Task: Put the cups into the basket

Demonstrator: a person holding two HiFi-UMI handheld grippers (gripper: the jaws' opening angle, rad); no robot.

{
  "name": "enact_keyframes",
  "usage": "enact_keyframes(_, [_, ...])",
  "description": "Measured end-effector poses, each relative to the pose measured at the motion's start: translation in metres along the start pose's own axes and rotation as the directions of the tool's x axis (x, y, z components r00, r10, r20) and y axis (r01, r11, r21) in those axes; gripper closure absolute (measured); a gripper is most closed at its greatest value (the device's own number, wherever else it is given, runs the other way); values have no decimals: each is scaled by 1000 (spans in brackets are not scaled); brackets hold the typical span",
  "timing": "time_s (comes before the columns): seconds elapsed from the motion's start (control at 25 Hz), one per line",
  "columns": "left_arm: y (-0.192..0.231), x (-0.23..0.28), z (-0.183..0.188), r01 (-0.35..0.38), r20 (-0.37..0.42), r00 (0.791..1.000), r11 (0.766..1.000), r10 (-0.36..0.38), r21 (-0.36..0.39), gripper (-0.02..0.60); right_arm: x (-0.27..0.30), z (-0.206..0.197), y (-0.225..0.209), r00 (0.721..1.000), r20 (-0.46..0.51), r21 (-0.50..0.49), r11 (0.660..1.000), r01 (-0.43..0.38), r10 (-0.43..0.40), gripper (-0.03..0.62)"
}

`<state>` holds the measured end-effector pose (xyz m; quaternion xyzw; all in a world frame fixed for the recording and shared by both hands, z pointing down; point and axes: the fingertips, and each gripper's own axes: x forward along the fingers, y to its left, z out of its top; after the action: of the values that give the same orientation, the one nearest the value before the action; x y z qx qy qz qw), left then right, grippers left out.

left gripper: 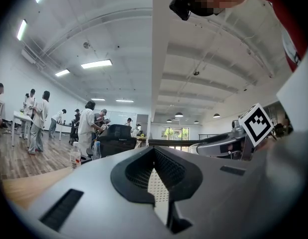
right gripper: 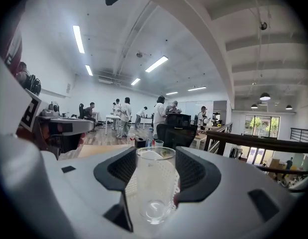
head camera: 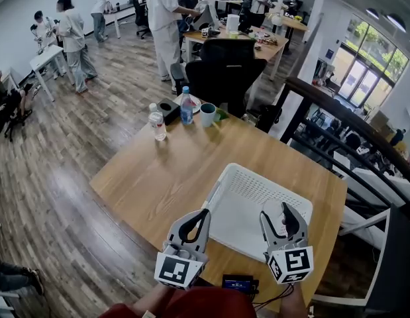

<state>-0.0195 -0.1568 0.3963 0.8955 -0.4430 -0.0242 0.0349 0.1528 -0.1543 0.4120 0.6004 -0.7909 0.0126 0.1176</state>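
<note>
My right gripper (head camera: 279, 212) hovers over the near right part of the white mesh basket (head camera: 241, 171). It is shut on a clear glass cup (right gripper: 155, 183), which stands upright between the black pads in the right gripper view. My left gripper (head camera: 203, 214) is beside it over the basket's near left edge, its jaws shut with nothing in them. The basket looks empty. A teal cup (head camera: 208, 114) stands at the table's far edge, also small in the right gripper view (right gripper: 158, 143).
By the teal cup at the far edge stand a blue-label bottle (head camera: 186, 106), a clear bottle (head camera: 157, 123) and a black box (head camera: 169, 108). A black office chair (head camera: 221, 75) sits behind the table. A dark railing (head camera: 344, 118) runs on the right. Several people stand far off.
</note>
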Motion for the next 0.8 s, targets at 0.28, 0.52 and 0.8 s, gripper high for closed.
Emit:
enact_keyframes(0.28, [3,-2,0,-8,-2,1000,1000,8,2,575,12,-9,0,998,-56,-35,999,-24,22,341])
enact_keyframes(0.52, [6,-4,4,-23,6,1000,1000,23,8,575,18,-19,6,993,-104,-74,995,-61,54,342])
enact_keyframes(0.8, [7,-5,0,-18,8,1000,1000,19,-14,575,25,-29,8,987,-147,-89,993,-82,68,342])
